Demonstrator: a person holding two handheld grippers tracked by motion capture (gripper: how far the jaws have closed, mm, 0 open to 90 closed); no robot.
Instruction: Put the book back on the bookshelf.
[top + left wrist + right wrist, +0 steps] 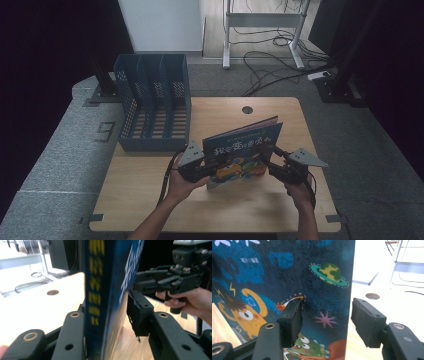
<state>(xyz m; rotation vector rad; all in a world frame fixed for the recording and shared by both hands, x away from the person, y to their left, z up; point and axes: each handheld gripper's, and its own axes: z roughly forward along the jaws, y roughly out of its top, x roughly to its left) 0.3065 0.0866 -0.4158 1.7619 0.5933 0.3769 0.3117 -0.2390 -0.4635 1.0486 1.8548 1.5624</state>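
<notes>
A blue picture book (pixel 242 152) with yellow characters and cartoon monsters stands upright on its lower edge on the wooden table (pixel 145 200). My left gripper (pixel 212 167) straddles its spine side. In the left gripper view the spine (pixel 100 290) rests against one jaw, and a strip of wood shows between the cover and the other pad (pixel 140 312). My right gripper (pixel 270 162) straddles the opposite edge. In the right gripper view one pad (pixel 293 317) sits in front of the cover (pixel 287 277) and the other pad (pixel 367 322) stands off past the book's edge. The right gripper (pixel 175 280) and its hand also appear in the left gripper view.
A blue slotted file rack (pixel 152 100) stands at the table's back left. A round cable hole (pixel 247 109) sits near the back edge. Cables (pixel 270 65) and a white desk frame (pixel 260 30) lie on the floor beyond. Bare wood lies in front of the book.
</notes>
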